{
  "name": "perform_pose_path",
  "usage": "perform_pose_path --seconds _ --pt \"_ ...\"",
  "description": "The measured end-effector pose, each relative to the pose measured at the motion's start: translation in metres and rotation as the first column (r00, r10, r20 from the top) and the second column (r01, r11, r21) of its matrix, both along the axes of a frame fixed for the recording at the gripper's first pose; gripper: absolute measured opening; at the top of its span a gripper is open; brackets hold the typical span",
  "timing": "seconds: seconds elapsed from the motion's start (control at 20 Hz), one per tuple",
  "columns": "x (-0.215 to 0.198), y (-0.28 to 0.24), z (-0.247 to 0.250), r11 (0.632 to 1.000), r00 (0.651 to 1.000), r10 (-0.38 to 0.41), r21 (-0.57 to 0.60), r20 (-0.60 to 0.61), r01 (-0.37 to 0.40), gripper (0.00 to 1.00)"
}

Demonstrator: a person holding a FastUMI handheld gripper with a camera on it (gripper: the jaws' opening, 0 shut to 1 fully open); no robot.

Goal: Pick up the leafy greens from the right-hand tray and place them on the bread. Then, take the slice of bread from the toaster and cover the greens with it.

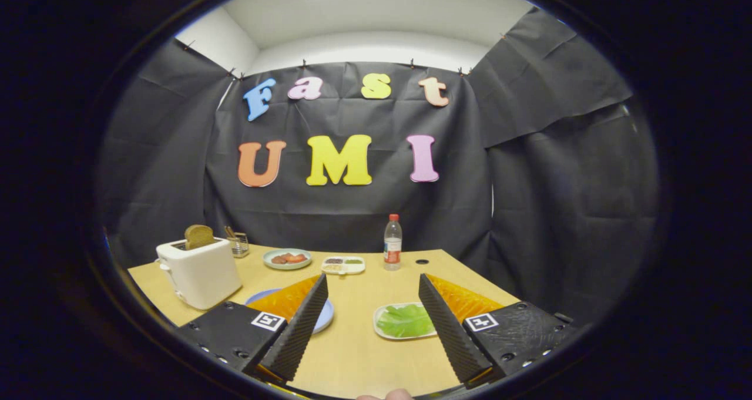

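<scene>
the black ribbed two-finger tongs (371, 288) are standing wide apart, gripping nothing, hovering above the light wooden desk (352, 353) with bare desk surface showing between the fingers. the green leafy greens (405, 320) are lying flat in a small white rectangular tray (382, 329), just inside the right finger and partly hidden by it. a pale blue round plate (325, 318) is sitting at the left finger, mostly covered by that finger; cannot tell from this view what is lying on it. the white plastic toaster (200, 272) is standing on the desk beyond the left finger, with a brown slice of bread (199, 236) sticking upright out of its slot. a small glass jar (238, 244) is standing just behind the toaster. further back, a pale green round plate holding reddish food (287, 258) is sitting beside a white divided dish (343, 264), and a clear plastic bottle with a red cap (392, 242) is standing upright near the far desk edge.
</scene>
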State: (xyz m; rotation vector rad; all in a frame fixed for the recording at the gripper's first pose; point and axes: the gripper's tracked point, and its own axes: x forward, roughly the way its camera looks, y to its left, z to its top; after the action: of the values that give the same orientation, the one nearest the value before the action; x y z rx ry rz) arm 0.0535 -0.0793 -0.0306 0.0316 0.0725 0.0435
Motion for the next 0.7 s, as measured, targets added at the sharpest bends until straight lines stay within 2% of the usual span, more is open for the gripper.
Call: perform_pose_path --seconds 0.15,0.35,0.5,0.7 --pt "0.026 -0.029 -0.01 1.0 0.999 0.007 -0.016 -0.032 -0.008 0.95" --pt "0.07 -0.056 -0.054 1.0 0.984 0.028 -0.005 -0.178 -0.029 0.95" --pt "0.106 -0.063 -0.088 0.999 0.957 0.029 -0.032 -0.288 -0.039 0.95" --pt "0.139 -0.05 -0.127 0.995 0.899 0.07 -0.03 -0.431 -0.092 0.95"
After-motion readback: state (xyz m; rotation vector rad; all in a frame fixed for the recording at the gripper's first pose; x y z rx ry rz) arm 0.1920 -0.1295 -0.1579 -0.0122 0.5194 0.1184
